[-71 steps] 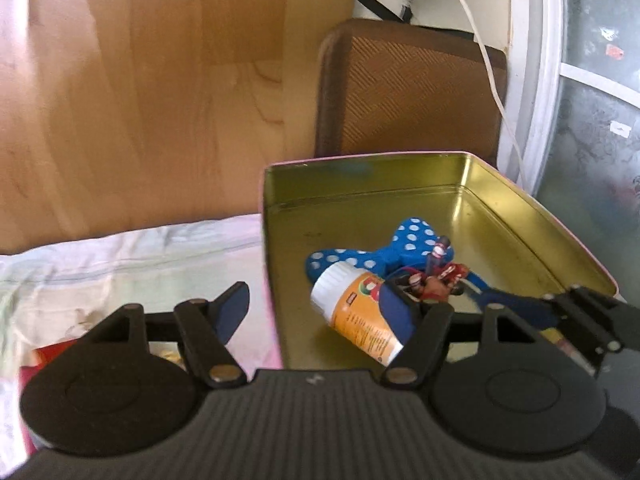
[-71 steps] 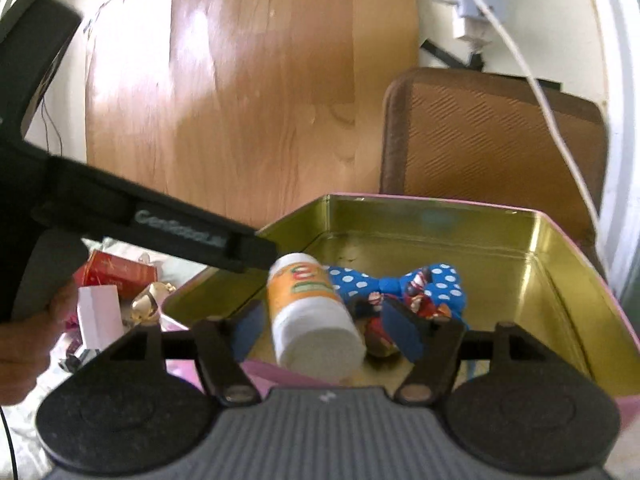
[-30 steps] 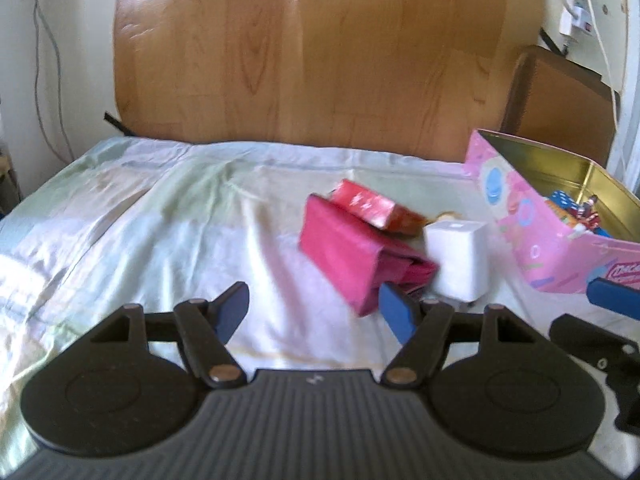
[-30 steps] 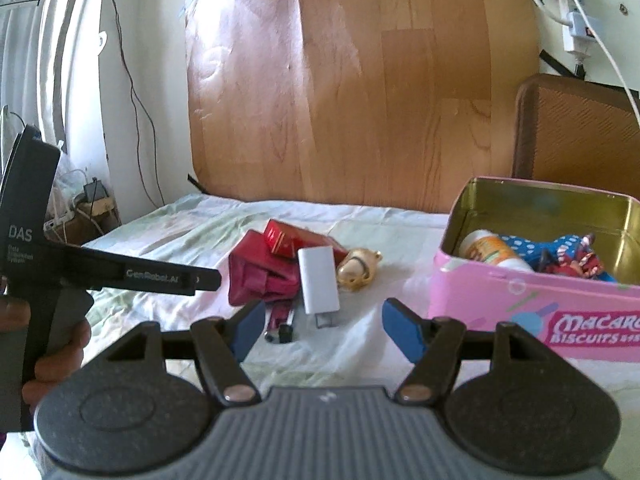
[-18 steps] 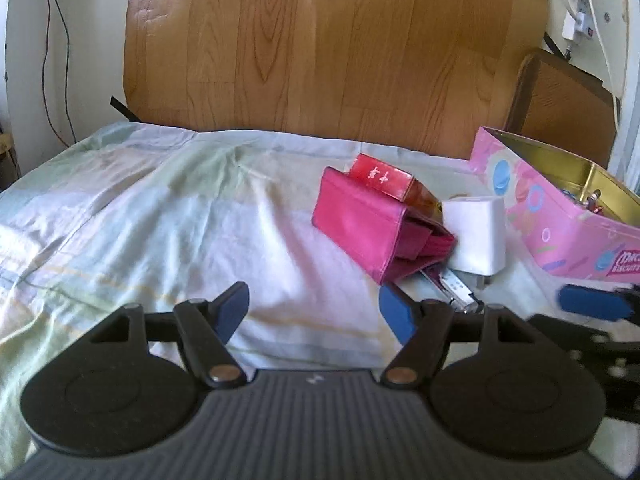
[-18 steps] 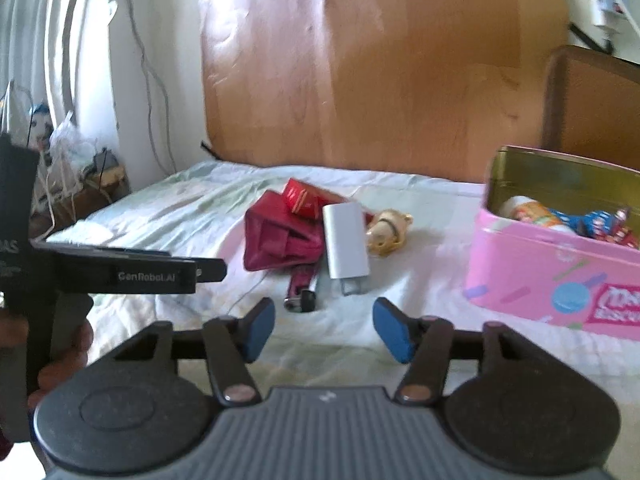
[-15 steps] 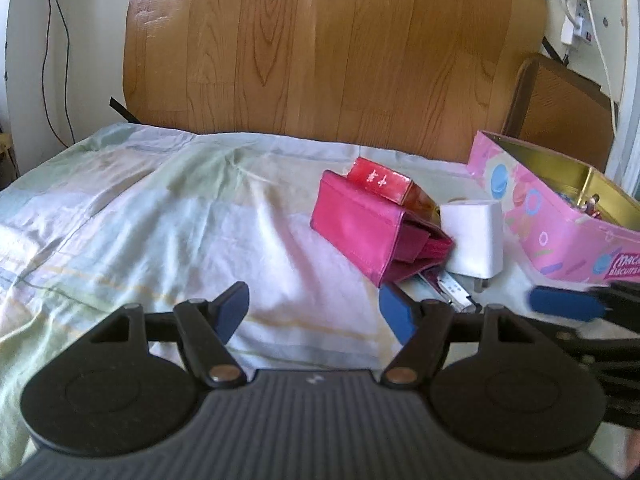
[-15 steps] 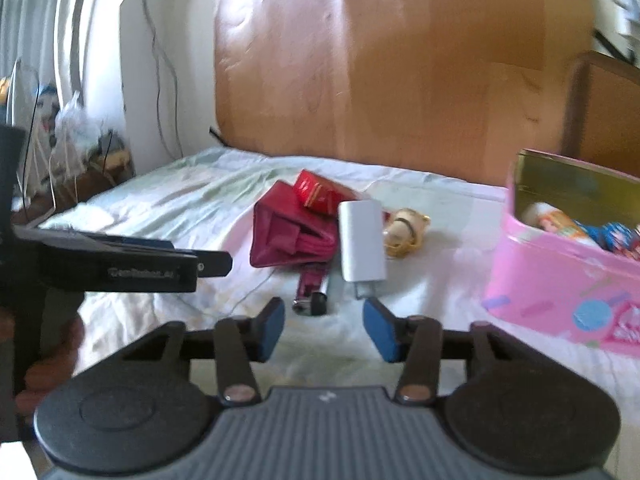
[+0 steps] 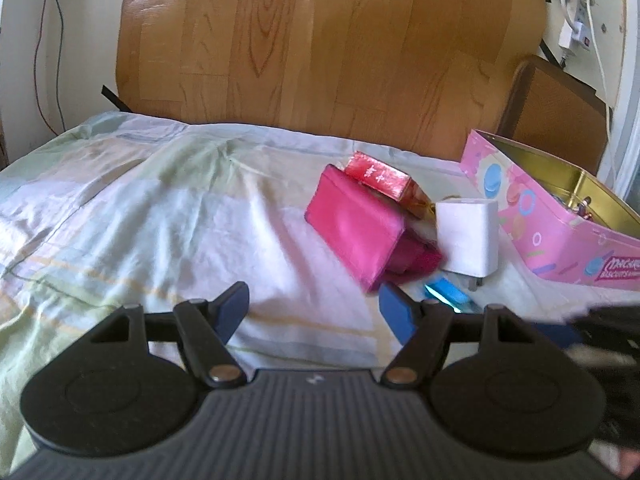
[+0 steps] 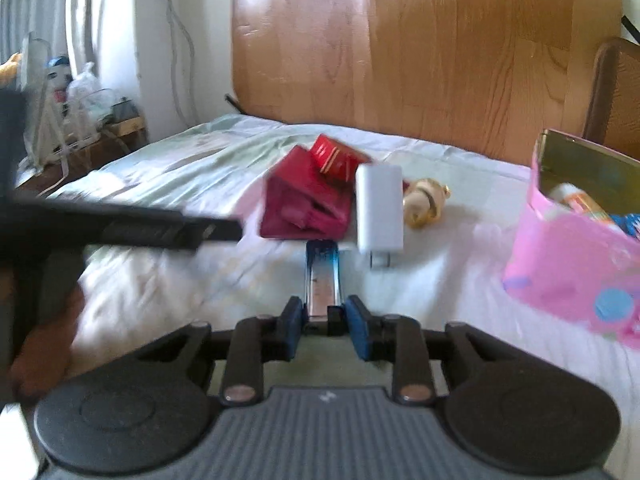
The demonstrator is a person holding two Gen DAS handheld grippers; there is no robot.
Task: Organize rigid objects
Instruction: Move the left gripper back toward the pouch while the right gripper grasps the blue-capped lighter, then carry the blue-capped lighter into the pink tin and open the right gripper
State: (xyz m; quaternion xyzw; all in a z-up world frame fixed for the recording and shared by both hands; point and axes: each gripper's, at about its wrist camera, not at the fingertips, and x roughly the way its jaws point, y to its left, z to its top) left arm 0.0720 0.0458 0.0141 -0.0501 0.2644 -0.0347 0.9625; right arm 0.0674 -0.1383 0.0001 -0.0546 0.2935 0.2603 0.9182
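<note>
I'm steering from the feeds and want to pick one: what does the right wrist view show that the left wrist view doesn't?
Only the right wrist view shows the right gripper with its jaws, just closing, set around the near end of the blue stapler; also the gold figurine and the orange-labelled bottle in the tin.

Only the left wrist view shows the left gripper, open over bare sheet.

Both show the pink wallet, red box, white charger and pink biscuit tin.

Black ribbed housing, blue-padded fingers [image 10: 362, 330], brass rivets.
</note>
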